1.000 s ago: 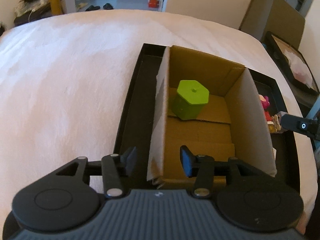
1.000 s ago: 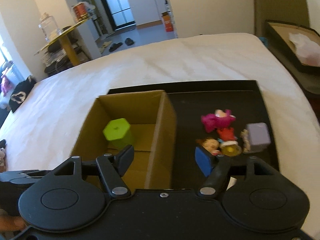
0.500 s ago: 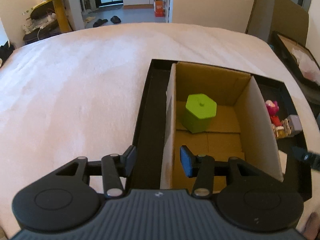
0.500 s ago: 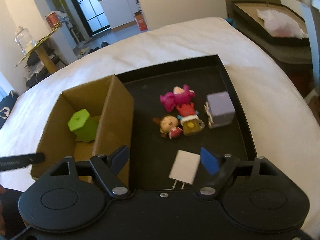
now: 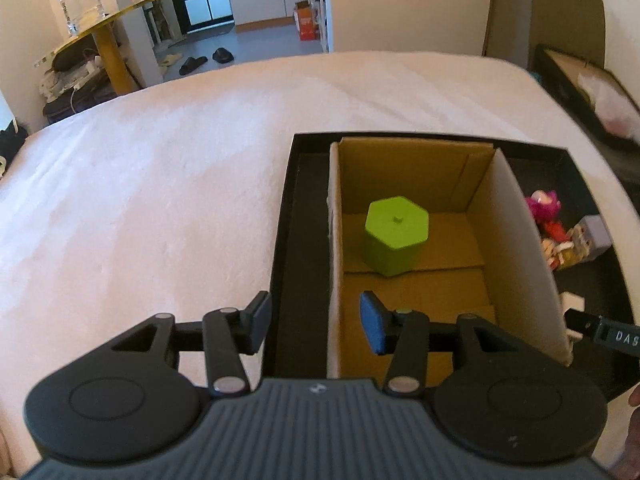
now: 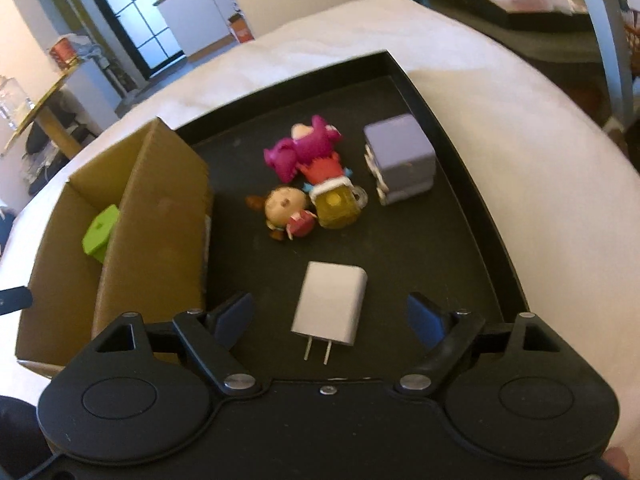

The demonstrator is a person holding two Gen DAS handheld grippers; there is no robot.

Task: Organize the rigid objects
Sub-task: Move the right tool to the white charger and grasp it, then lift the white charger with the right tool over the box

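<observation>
Right gripper (image 6: 330, 316): wide, empty, jaws either side of the white charger (image 6: 330, 303) at lower centre. Left gripper (image 5: 314, 322): wide, empty, straddling the box (image 5: 334, 240) wall. Green block (image 5: 396, 240) inside the box, mid-frame. Toys (image 6: 308, 184) on the tray (image 6: 460, 240).

White bedsheet (image 5: 160, 184); yellow side table (image 5: 108, 36) with glass jar (image 5: 78, 4); slippers (image 5: 204, 60) on floor.
</observation>
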